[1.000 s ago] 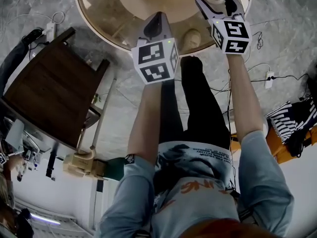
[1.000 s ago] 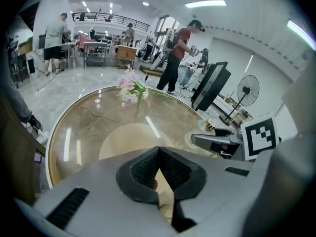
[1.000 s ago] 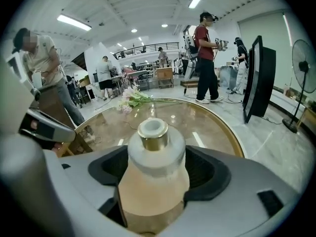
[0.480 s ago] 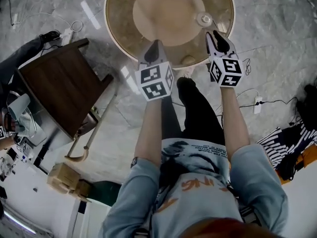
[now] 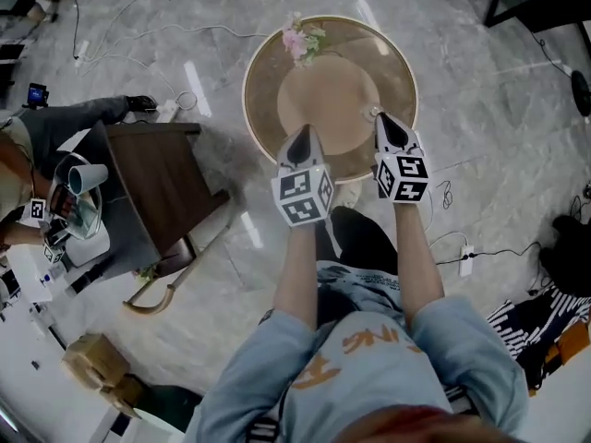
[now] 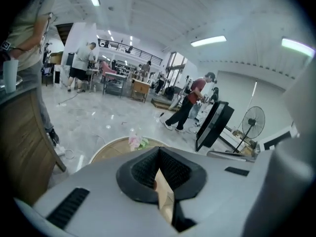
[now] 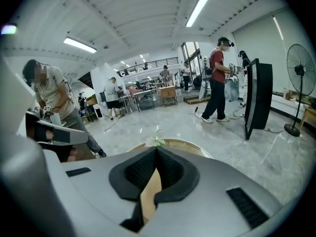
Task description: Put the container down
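Observation:
A small round clear container [image 5: 374, 112] stands on the round glass-topped table [image 5: 263, 81], near its right edge. My right gripper [image 5: 382, 120] hovers just short of it, jaws shut with nothing between them; whether the tip touches the container I cannot tell. In the right gripper view the same gripper [image 7: 156, 147] shows its black pads pressed together. My left gripper [image 5: 301, 133] hangs over the table's near edge, also shut and empty, and the left gripper view shows its [image 6: 158, 148] pads meeting at the tip. The container is hidden in both gripper views.
Pink flowers [image 5: 303, 40] lie at the table's far side. A dark wooden side table [image 5: 162, 178] stands to the left, with a seated person and a cup [image 5: 83, 175] beyond it. Cables and a power strip [image 5: 464, 258] lie on the marble floor. A fan [image 7: 301, 78] and people stand farther off.
The right gripper's jaws, wide open at the container a second ago, have come off it and shut. The head view has risen, so the table and both grippers look smaller.

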Demonstrator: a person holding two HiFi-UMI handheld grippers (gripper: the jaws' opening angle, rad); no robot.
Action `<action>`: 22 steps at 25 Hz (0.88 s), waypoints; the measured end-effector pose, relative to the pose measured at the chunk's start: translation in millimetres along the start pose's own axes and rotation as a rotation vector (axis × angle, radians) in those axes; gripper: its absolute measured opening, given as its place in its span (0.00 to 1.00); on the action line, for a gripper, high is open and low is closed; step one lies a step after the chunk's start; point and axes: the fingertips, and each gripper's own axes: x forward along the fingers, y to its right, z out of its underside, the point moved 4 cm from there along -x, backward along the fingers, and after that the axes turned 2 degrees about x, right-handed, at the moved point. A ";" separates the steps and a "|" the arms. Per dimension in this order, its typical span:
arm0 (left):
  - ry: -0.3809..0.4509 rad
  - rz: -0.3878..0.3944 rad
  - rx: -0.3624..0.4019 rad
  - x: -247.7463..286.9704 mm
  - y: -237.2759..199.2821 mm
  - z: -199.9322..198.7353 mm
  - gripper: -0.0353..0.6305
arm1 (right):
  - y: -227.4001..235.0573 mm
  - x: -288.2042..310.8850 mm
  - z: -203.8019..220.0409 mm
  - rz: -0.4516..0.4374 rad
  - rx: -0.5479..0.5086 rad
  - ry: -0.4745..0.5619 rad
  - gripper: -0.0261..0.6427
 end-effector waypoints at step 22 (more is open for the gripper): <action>0.608 0.074 0.192 -135.9 63.6 -263.4 0.09 | -78.3 -124.5 -281.9 -0.084 -0.204 0.511 0.06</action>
